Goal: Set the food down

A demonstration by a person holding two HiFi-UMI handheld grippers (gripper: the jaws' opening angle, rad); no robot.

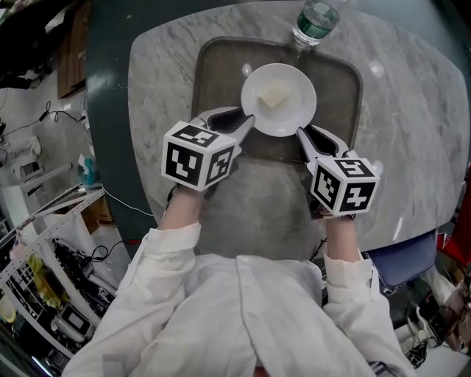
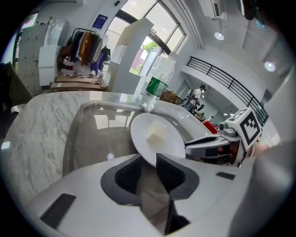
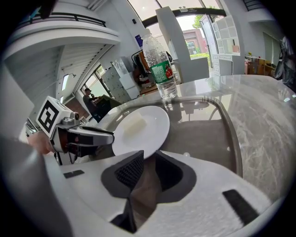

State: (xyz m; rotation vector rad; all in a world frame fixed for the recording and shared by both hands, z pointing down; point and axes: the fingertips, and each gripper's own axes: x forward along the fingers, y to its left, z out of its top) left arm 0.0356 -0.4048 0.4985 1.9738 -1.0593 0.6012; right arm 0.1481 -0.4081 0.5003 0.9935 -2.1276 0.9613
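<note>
Between left gripper (image 1: 246,121) and right gripper (image 1: 303,132), a white plate (image 1: 291,118) carrying a pale food block (image 1: 273,96) sits over the tray (image 1: 219,74). Right jaws clamp the plate rim; left jaws stand slack around it. Bottle (image 1: 315,22) beyond: green label, print unreadable. Only the head view shows both marker cubes (image 1: 199,154).

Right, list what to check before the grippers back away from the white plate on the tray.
1. The white round plate lies inside the grey rectangular tray: ok.
2. The plate rests flat on the tray: cannot tell.
3. The pale block of food sits near the plate's middle: ok.
4. The left gripper is off the plate: ok, the rim is between its pads but they stand clear of it.
5. The right gripper is off the plate: not ok, it is shut on the rim.
6. The clear plastic bottle with a green label stands upright beyond the tray, apart from the plate: ok.
</note>
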